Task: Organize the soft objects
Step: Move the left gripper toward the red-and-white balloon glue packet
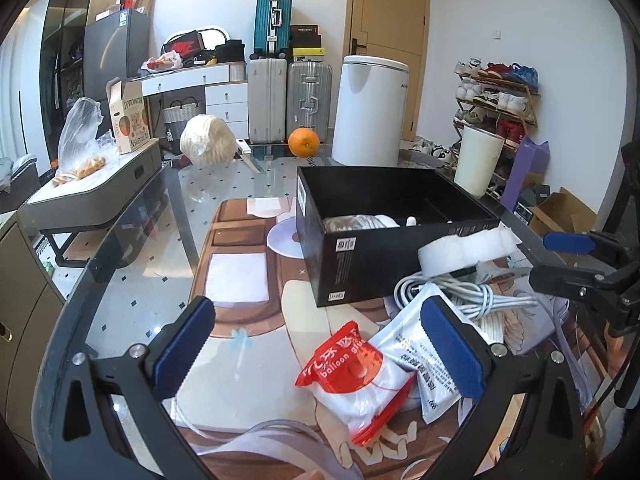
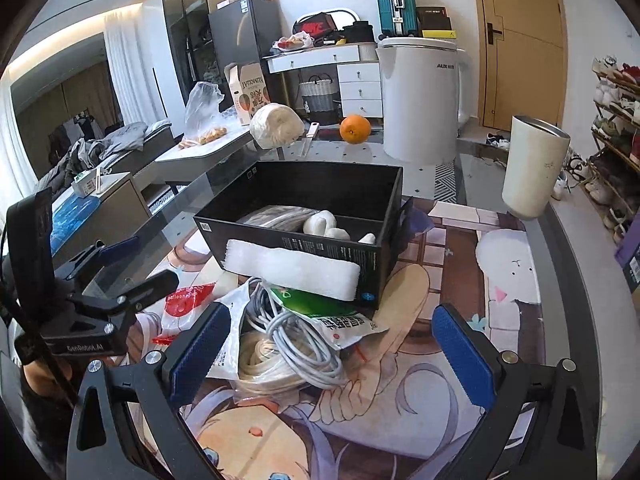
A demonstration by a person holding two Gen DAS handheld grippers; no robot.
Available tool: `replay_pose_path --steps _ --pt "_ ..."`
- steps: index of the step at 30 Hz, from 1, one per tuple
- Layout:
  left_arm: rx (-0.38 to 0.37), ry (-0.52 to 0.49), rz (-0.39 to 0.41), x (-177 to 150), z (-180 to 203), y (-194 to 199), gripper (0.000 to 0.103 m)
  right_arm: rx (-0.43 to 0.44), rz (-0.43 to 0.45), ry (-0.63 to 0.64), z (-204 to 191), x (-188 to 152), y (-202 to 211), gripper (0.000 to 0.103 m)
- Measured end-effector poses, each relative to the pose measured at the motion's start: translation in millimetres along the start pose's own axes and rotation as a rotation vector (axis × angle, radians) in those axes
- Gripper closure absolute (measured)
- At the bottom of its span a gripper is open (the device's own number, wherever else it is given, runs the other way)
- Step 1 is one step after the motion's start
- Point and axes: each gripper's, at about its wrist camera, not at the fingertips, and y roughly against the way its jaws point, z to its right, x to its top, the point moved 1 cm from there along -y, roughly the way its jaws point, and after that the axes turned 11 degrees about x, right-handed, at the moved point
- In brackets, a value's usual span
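Observation:
My left gripper (image 1: pixel 320 352) is open low over the printed mat (image 1: pixel 244 320), with a red-and-white balloon glue packet (image 1: pixel 356 376) lying between its fingers and a white packet (image 1: pixel 404 340) against the right pad. Behind stands a black box (image 1: pixel 360 264) holding pale soft items (image 2: pixel 324 224). A white foam strip (image 2: pixel 292 266) leans on the box's front. My right gripper (image 2: pixel 332 354) is open above a bagged coil of white cable (image 2: pixel 300 340) and a green-and-white packet (image 2: pixel 336 316). Each gripper shows in the other's view: the right gripper (image 1: pixel 560 262), the left gripper (image 2: pixel 138 264).
An orange (image 1: pixel 304 142), a knife (image 1: pixel 248 154) and a wrapped pale round bundle (image 1: pixel 208 140) lie at the glass table's far end. A tall white tumbler (image 2: pixel 532 168) stands right of the box. The table edge (image 1: pixel 80 280) curves close on the left.

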Motion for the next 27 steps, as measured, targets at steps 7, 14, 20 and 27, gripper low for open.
replay_pose_path --steps 7,14,20,27 --pt "0.005 -0.024 -0.015 -5.7 3.6 -3.9 0.0 0.009 -0.012 -0.022 -6.4 4.1 -15.5 0.001" --pt "-0.002 -0.038 -0.018 -9.1 6.2 -4.0 0.0 0.009 -0.012 -0.018 -13.9 6.3 -28.3 0.001" --pt "-0.007 -0.031 -0.018 -10.5 4.2 -2.3 0.0 -0.001 -0.015 -0.014 -19.5 15.2 -43.1 0.001" --pt "0.004 -0.027 -0.014 -12.6 -1.5 -0.5 0.0 -0.03 -0.033 -0.035 -22.5 21.4 -57.4 0.001"
